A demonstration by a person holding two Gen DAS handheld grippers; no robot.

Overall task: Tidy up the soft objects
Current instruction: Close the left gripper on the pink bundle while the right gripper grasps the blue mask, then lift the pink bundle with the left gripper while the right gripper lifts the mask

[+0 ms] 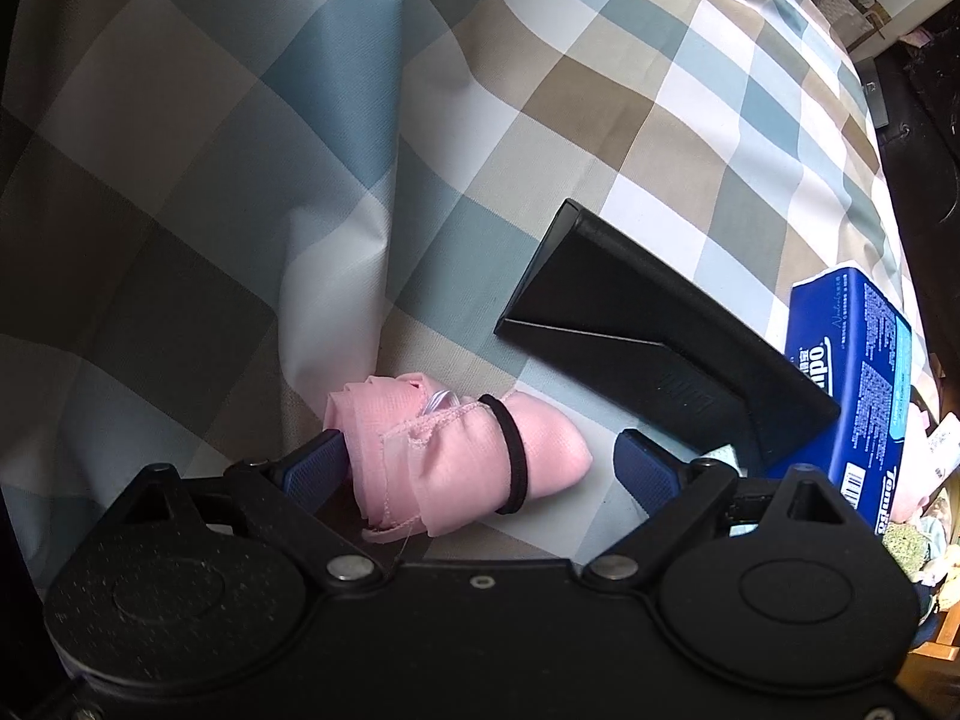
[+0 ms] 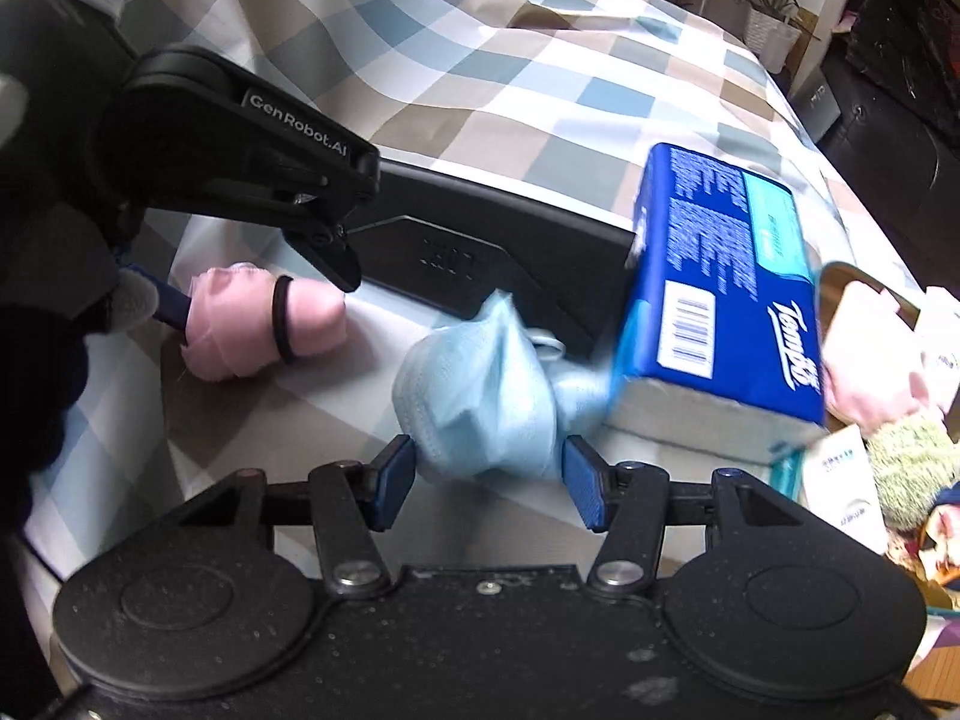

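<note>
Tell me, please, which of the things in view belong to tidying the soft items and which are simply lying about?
Part of the job:
- pink cloth roll with a black band, between the open left gripper
- light blue face mask, clamped in the right gripper

Just lying about:
- black wedge-shaped stand
- blue tissue pack
- checked cloth

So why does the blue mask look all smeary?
Right wrist view: the mask and the tissue pack are streaked with motion blur, and the fisheye bends the checks. Left wrist view: sharp, with the pink roll crisp and dark shadow at left.
</note>
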